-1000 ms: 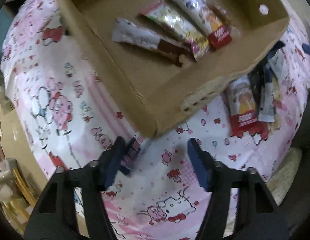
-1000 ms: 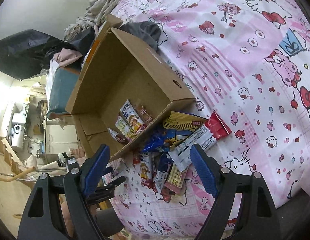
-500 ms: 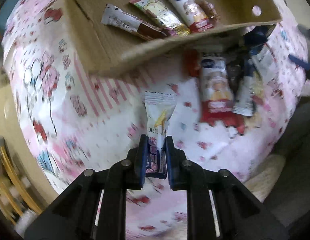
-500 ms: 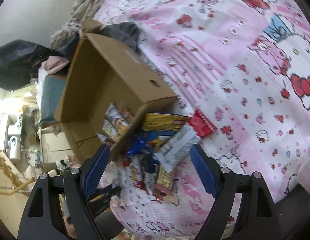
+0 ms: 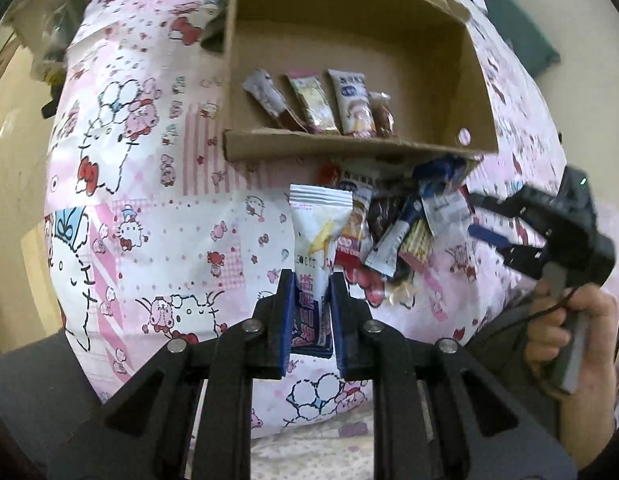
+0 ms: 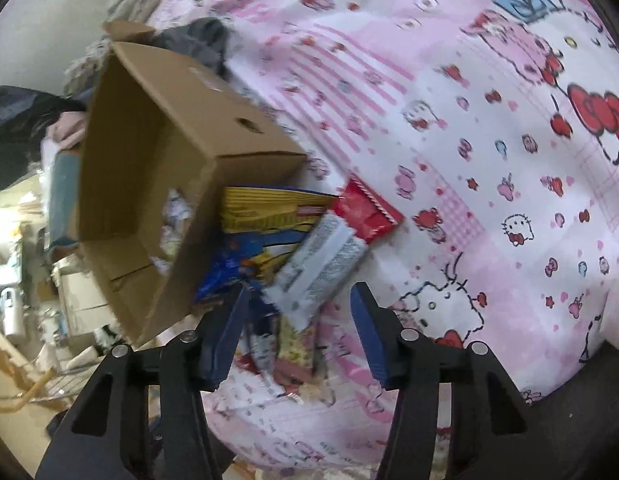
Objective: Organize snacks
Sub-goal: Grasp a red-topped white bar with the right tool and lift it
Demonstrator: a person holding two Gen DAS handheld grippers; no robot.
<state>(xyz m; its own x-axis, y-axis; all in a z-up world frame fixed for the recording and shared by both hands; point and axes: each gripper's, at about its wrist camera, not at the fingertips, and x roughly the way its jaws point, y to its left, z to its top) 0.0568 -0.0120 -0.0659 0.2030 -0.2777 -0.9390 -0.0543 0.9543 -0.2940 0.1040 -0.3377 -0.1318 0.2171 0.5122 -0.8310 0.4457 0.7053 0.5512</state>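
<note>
White snack packet (image 5: 318, 227) – pinched in left gripper (image 5: 311, 316) jaws | right gripper (image 6: 299, 336) jaws – spread apart

Left wrist view: looks forward along left gripper (image 5: 311, 312) fingers, down onto bedsheet (image 5: 157, 216), facing open cardboard box (image 5: 349, 148) front, mid range. Right wrist view: along right gripper (image 6: 297, 332) fingers, closer, box (image 6: 149, 184) seen from side. Both views share box, snack pile (image 5: 405, 228) (image 6: 309, 256), sheet (image 6: 489, 160).

We get even, soft indoor light, no hard shadows or glare. Heavy fisheye warp with black corners. Motion blur smears the snack pile (image 6: 293, 248) ahead of the right gripper (image 6: 299, 330); left view sharper.
</note>
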